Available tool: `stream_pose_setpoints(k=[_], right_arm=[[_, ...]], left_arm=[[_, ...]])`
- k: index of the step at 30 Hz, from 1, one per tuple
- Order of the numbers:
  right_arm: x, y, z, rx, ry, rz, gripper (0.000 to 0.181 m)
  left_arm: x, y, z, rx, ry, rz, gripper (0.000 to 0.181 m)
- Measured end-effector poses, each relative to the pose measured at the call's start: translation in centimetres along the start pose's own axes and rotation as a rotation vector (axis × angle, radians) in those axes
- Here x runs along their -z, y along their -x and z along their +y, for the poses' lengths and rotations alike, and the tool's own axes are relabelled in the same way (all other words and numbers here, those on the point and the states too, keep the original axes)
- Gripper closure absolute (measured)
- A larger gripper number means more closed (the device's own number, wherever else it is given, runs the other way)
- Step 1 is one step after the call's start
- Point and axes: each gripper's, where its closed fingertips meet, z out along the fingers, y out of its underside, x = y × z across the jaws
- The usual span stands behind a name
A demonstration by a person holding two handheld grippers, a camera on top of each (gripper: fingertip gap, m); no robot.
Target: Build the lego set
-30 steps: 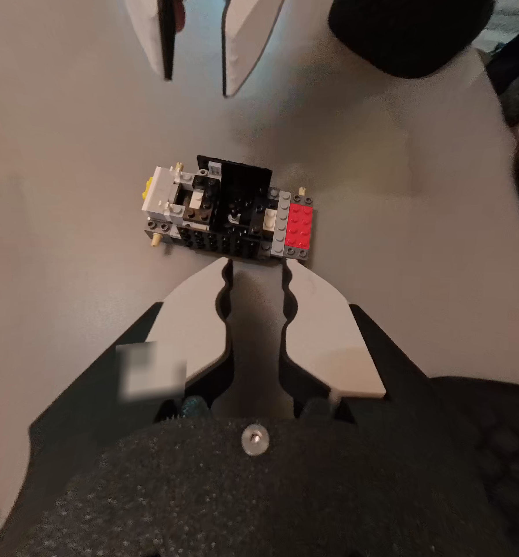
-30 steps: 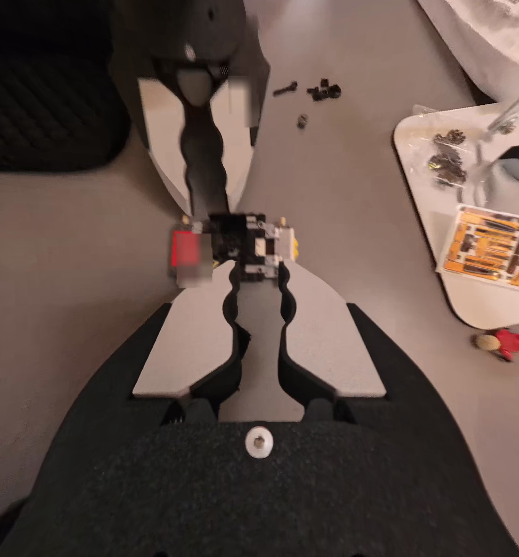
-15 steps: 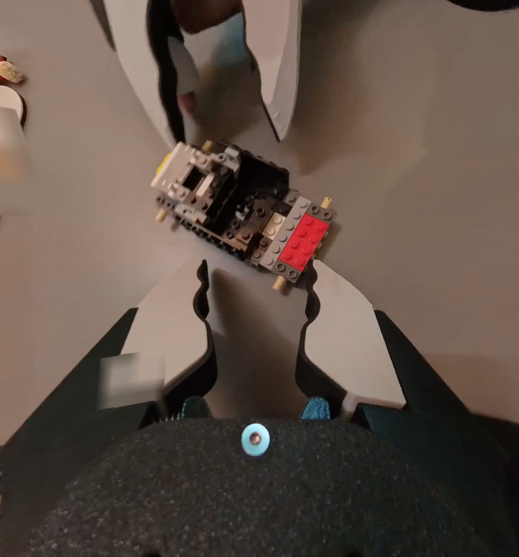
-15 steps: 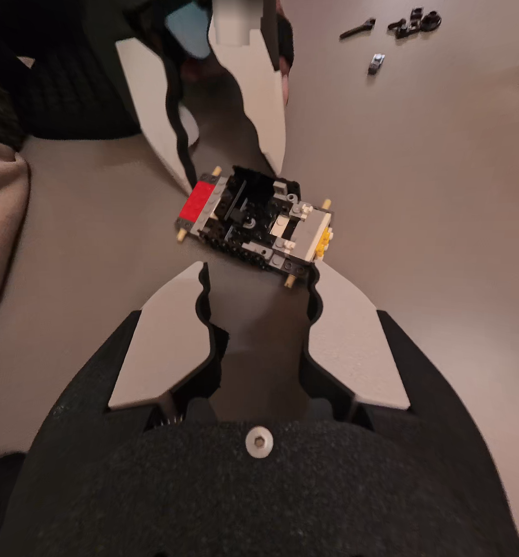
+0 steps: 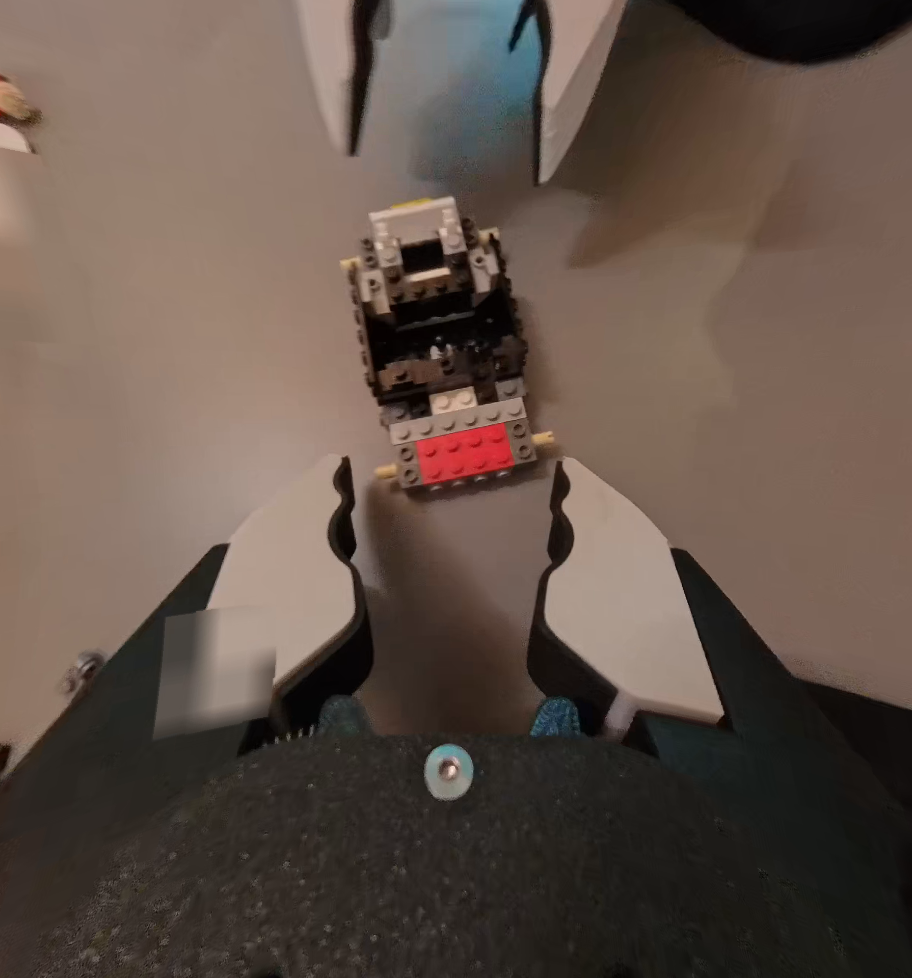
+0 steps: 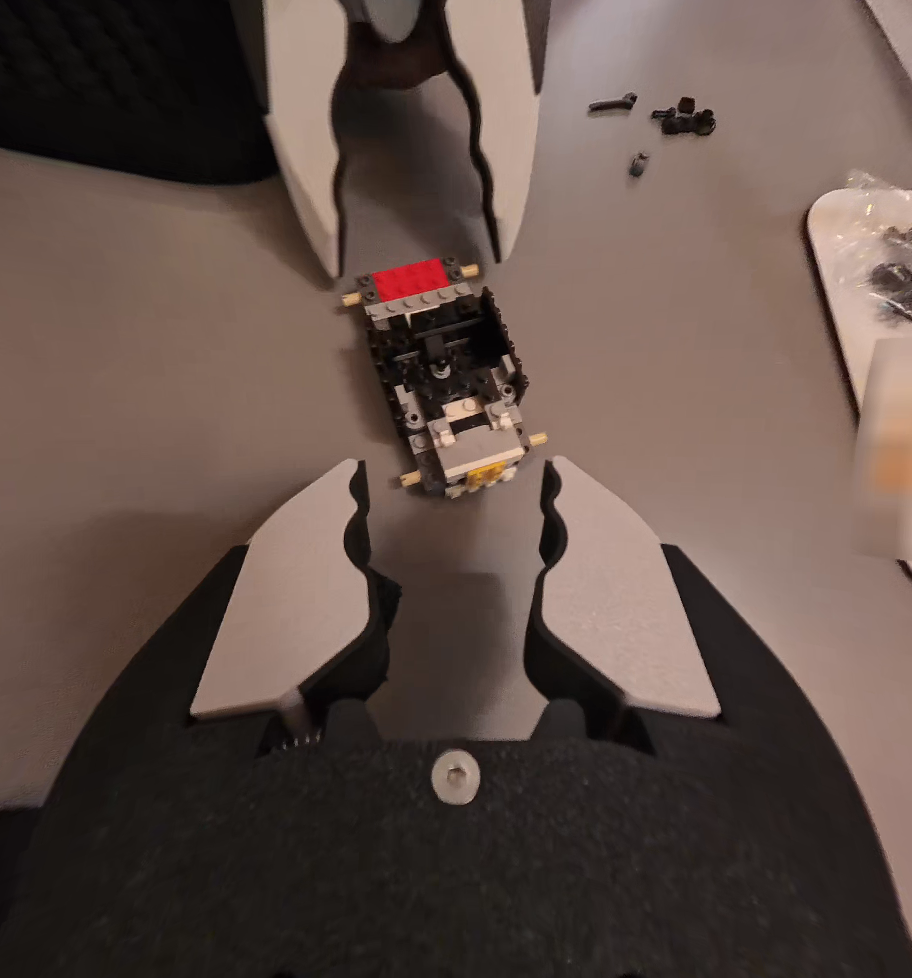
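**Both tongs spread, the half-built car lying free between them**

Left wrist view: your left tongs (image 5: 449, 468) stand wide apart and hold nothing. The lego car (image 5: 440, 352) sits flat on the grey bench (image 5: 168, 328), lengthwise away from you, its red plate (image 5: 464, 458) at the near end, level with your fingertips (image 5: 341, 476) but clear of them. A cream axle pin (image 5: 545, 438) pokes out on the right of that end, close to your right-hand finger. Across the car the right tongs (image 5: 446, 153) point back at you, also spread, short of the grey nose. That end-to-end line-up looks chosen so that each pair can close over one end across the width.

Right wrist view: your right tongs (image 6: 451, 468) are likewise apart and empty. The car's grey nose with its yellow piece (image 6: 485, 474) lies just ahead of the gap, slightly left of centre, with the car angled a little to the left as it runs away from you. The left tongs (image 6: 417, 267) flank the red end, their tips beside it; I cannot tell whether they touch. The car has no wheels on its pins, so in my judgement the build is only partway along. Small black parts (image 6: 681, 119) lie loose far right on the bench, and a white tray (image 6: 827, 275) at the right edge carries a clear bag of dark pieces (image 6: 904, 280), kept within reach yet out of the working area.

If you close on the ends, mind the axle pins: a finger landing on one could skew the car or pop it off.
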Motion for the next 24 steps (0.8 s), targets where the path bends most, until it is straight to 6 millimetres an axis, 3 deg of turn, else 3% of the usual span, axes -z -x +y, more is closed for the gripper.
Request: stream_pose_setpoints(k=[4, 7, 8, 11, 13, 17, 24], right_arm=[[-2.4, -0.4, 0.6, 0.028, 0.007, -0.004, 0.11], [-3.5, -0.2, 0.1, -0.014, -0.031, -0.037, 0.116], [-3.5, -0.3, 0.0, -0.034, -0.034, -0.035, 0.126], [-3.0, 0.5, -0.4, -0.205, -0.056, -0.149, 0.126], [-2.3, 1.7, -1.3, -0.405, -0.105, -0.312, 0.127], [-0.8, 2.2, -3.0, -0.713, -0.233, -0.549, 0.129], [-0.4, 3.3, -3.3, -0.68, -0.273, -0.639, 0.131]], left_arm=[[-1.2, -0.2, 0.1, 0.015, 0.034, -0.015, 0.109], [-1.2, 0.2, 0.1, 0.031, 0.026, -0.015, 0.114], [-1.1, -0.1, 0.1, 0.045, 0.019, 0.01, 0.114], [-0.2, -0.8, -1.0, 0.172, -0.088, 0.137, 0.114], [1.2, -1.3, -2.5, 0.331, -0.21, 0.288, 0.115], [3.1, -0.7, -4.4, 0.644, -0.365, 0.483, 0.115], [3.8, -0.6, -5.5, 0.697, -0.399, 0.488, 0.12]])
